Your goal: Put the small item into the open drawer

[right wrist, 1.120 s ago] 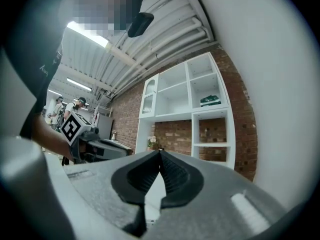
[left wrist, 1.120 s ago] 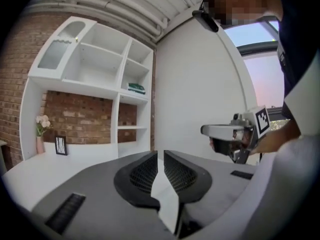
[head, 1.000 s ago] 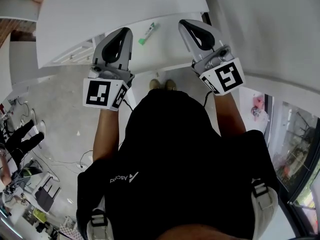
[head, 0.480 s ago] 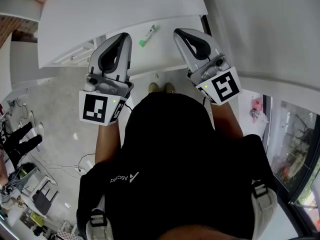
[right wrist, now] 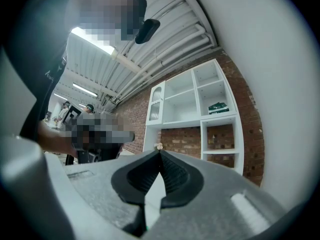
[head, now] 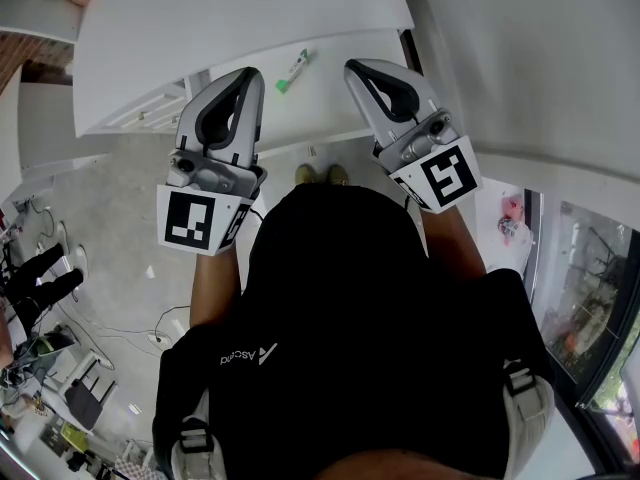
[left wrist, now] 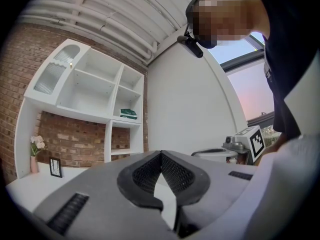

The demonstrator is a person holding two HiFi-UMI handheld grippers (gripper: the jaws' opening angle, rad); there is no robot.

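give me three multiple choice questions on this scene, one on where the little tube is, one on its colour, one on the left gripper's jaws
1. Where does the tube lie in the head view?
A. on the white surface, between the left gripper and the right gripper
B. on the floor by the shoes
C. in the right gripper's jaws

2. What colour is the tube's near end?
A. red
B. green
C. blue

3. How do the left gripper's jaws stand?
A. wide apart
B. shut on the tube
C. shut with nothing between them

Answers:
1 A, as the tube rests on the white surface, apart from both grippers.
2 B, as the end toward the person is green.
3 C, as the left gripper view shows the pads meeting with nothing between them.
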